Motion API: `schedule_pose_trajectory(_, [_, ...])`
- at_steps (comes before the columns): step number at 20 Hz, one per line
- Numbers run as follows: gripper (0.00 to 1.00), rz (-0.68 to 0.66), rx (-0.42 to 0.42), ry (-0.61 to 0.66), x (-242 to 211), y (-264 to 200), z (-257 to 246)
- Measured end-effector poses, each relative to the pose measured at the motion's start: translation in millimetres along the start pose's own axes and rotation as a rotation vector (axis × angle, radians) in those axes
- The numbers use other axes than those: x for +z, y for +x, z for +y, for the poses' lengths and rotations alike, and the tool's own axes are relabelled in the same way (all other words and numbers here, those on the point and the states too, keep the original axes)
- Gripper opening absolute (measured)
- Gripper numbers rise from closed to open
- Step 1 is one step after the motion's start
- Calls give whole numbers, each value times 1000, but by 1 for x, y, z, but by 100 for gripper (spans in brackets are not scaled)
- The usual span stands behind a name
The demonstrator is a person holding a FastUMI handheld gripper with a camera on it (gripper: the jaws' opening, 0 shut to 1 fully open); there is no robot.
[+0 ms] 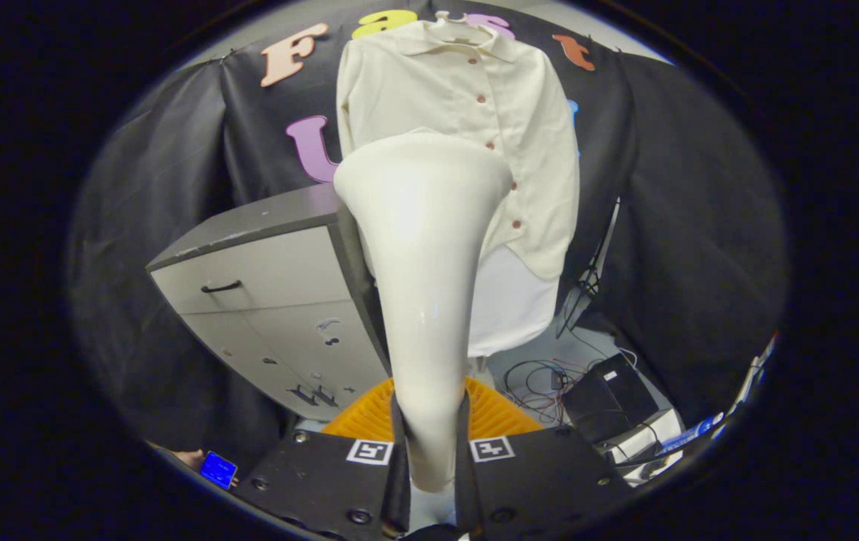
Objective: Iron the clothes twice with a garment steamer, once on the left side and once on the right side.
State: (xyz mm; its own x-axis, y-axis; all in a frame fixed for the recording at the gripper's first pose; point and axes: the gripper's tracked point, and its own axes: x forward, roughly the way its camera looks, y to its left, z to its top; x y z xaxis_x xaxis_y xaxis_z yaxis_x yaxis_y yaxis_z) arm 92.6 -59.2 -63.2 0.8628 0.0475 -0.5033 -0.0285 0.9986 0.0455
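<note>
The gripper (429, 451) is seen with both black fingers (397, 451) pressed against the narrow handle of the garment steamer (425, 300), one on each side, so the steamer is held firmly between them. From the fingers the cream-coloured body rises straight ahead and flares into a wide head, whose upper rim is observed in front of the lower middle of the shirt (467, 128). Whether the head touches the cloth cannot be told.

The shirt, cream with a row of dark red buttons, is hung on a hanger (467, 30) beyond the steamer head, against the black booth wall (692, 225). Its placket runs just to the right of the head's rim; the shirt's left-hand panel is largely hidden behind the head. The right-hand hem edge hangs free, with a white lower layer below it.

To the left of the fingers and beyond them, a grey cabinet (264, 300) with drawers is noted; its near corner edge stands close behind the steamer body, leaving little room on that side. To the right, open room is recorded between the shirt's edge and the wall, with a thin stand (594, 278) in it. On the floor ahead to the right, a black box (609, 398) and loose cables (542, 383) are found. An orange ribbed object (497, 417) lies just beyond the fingers.
</note>
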Motion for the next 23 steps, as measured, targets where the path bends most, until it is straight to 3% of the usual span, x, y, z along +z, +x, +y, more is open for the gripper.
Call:
schedule_pose_trajectory(5, [23, -128, 42, -27, 42, -48, 64])
schedule_pose_trajectory(12, [23, -290, 80, -45, 57, -95, 106])
schedule_pose_trajectory(18, [23, -381, 69, 24, 34, -132, 100])
schedule_pose_trajectory(23, [23, -421, 16, 99, 22, -155, 65])
